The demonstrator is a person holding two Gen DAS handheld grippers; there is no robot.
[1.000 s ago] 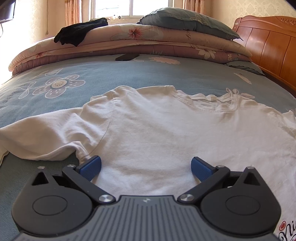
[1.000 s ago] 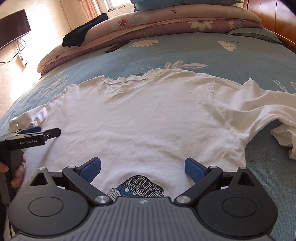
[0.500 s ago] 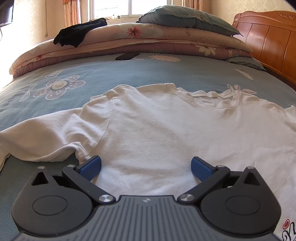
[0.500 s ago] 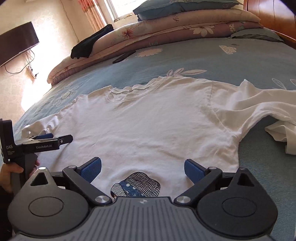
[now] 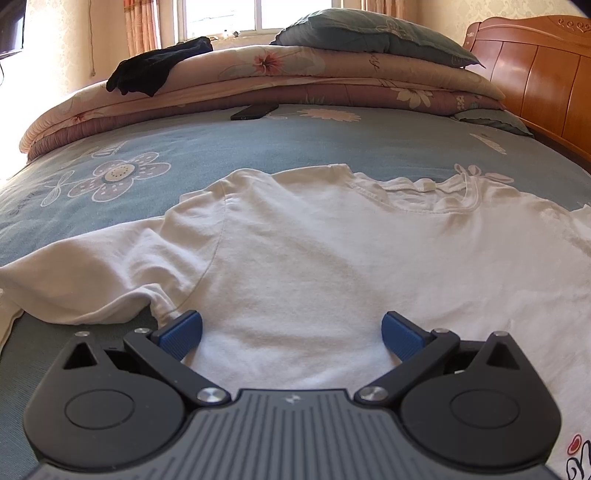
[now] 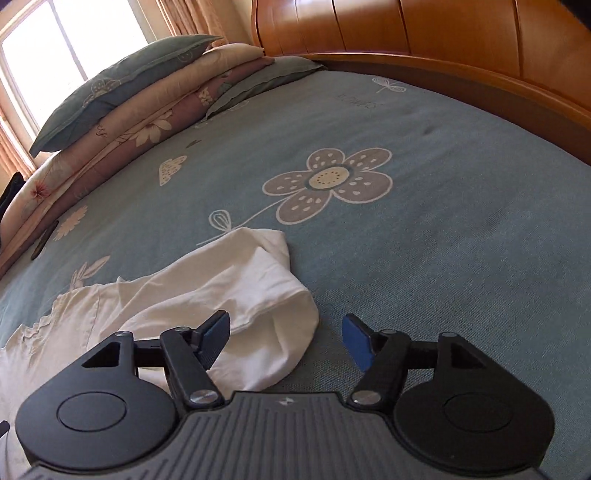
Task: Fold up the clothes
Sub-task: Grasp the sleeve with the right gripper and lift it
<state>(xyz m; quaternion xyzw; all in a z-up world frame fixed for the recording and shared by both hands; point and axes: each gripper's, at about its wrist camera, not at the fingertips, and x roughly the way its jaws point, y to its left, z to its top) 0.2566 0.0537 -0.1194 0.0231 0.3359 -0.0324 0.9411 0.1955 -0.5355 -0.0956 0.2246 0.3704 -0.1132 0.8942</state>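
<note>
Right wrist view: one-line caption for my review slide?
Right tool, closing with nothing pinched yet, over the white T-shirt's sleeve on the blue floral bedspread.

Beyond the white T-shirt's sleeve (image 6: 236,295), the blue floral bedsheet (image 6: 461,240) lies bare up to the wooden headboard (image 6: 443,33). The far side is walled by stacked quilts (image 5: 295,77), with a phone (image 5: 255,110) lying just before them.

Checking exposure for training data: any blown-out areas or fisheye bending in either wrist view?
Left wrist: window and left wall blown out, bed horizon bowed, white T-shirt keeps its wrinkles. Right wrist: window overexposed, headboard curves strongly, sleeve stays sharp.
</note>
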